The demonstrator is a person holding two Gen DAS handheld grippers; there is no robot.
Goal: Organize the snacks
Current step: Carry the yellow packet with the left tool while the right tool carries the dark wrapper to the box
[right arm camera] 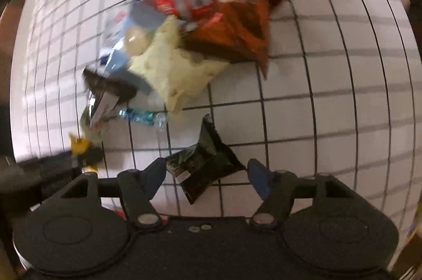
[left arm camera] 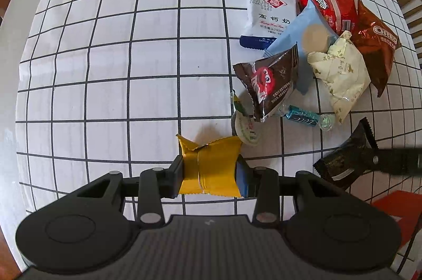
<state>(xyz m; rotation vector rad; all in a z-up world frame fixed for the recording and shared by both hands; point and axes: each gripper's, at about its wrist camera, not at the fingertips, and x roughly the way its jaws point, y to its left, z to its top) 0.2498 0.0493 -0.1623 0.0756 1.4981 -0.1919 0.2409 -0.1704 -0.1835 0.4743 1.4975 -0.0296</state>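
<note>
My left gripper (left arm camera: pixel 209 170) points down at the table and is shut on a yellow snack packet (left arm camera: pixel 208 148), which is pinched at its middle. A black snack packet (right arm camera: pixel 205 164) lies on the checked cloth between the spread fingers of my right gripper (right arm camera: pixel 207 171), which is open; the right pad stands clear of it. The left wrist view shows that black packet (left arm camera: pixel 343 164) at the right with a dark finger (left arm camera: pixel 395 161) over it. The right wrist view is blurred.
A pile of snacks lies beyond: a white milk packet (left arm camera: pixel 266 13), a red bag (left arm camera: pixel 327 0), a brown Oreo bag (left arm camera: pixel 374 47), a light blue packet (left arm camera: pixel 298 42), a cream packet (left arm camera: pixel 340 69), a brown M&M's packet (left arm camera: pixel 269 82), a teal candy (left arm camera: pixel 303 117) and a small lidded cup (left arm camera: pixel 245 129). The white grid tablecloth (left arm camera: pixel 105 55) stretches left.
</note>
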